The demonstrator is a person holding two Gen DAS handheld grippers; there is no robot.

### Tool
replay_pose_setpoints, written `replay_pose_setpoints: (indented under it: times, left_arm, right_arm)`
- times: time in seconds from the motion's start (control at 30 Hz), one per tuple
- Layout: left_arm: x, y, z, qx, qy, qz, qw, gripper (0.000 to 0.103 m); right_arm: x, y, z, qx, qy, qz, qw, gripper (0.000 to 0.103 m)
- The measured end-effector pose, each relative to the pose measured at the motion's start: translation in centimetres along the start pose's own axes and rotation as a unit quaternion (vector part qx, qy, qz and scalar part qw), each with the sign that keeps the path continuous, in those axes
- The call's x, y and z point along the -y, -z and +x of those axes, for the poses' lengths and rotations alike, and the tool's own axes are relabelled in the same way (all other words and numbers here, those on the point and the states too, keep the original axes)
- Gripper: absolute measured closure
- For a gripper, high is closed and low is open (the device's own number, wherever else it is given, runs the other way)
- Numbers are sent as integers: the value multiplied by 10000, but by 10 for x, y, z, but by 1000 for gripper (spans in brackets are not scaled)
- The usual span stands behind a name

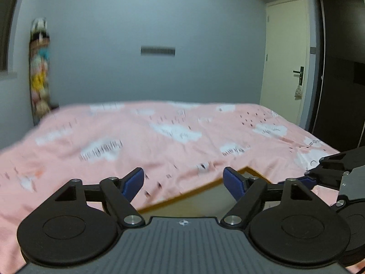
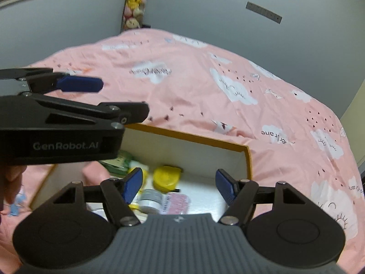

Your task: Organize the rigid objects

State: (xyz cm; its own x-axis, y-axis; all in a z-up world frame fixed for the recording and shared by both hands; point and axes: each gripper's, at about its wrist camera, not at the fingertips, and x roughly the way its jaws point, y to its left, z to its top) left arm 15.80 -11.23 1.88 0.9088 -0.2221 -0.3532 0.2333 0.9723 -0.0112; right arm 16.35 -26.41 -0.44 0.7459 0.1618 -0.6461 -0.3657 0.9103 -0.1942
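Note:
An orange-rimmed cardboard box with a white inside lies on the bed. In it are a yellow round container, a white jar with a grey lid, a pink-and-white pack and a green packet. My right gripper hovers above the box, open, with nothing between its blue pads. My left gripper is open and empty too, raised over the bed beside the box corner. In the right wrist view it crosses the left side, one blue finger showing.
A pink cloud-print bed cover fills the area around the box. Behind it is a grey wall with a column of soft toys in the corner. A cream door and a dark wardrobe stand at the right. A hand holds the left gripper.

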Motion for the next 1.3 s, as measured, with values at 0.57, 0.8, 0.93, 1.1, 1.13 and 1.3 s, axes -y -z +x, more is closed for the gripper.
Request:
replay_pose_setpoints:
  times: [0.57,0.8,0.93,1.1,1.13,1.3]
  left_arm:
    - [-22,9,-68,179,-309,35,9994,0]
    - [-44,26,-95,100,-887,-75,9960,0]
    - [-52,47,-104,-203,-1024,-185,9944,0]
    - [-62,73,-103,-753,-1264,-515,9878,0]
    - [-64,77,-101,-918,-1300,-591,9855,0]
    - [-67,89,-95,-1408,-1282,-741,9789,0]
  right_arm:
    - [-40,31,-56,883,-50,1004,9910,10]
    - [-64,46,-58,1126,-13,1112,9874,3]
    - [-73,53,-60,1213,61,1160,9858,3]
    - [-84,64,-62,1151,80,1122,9870,3]
    - [-85,66,-61,1119,105,1107,9875,3]
    - [-92,72,-53,852,120,1078,9904,3]
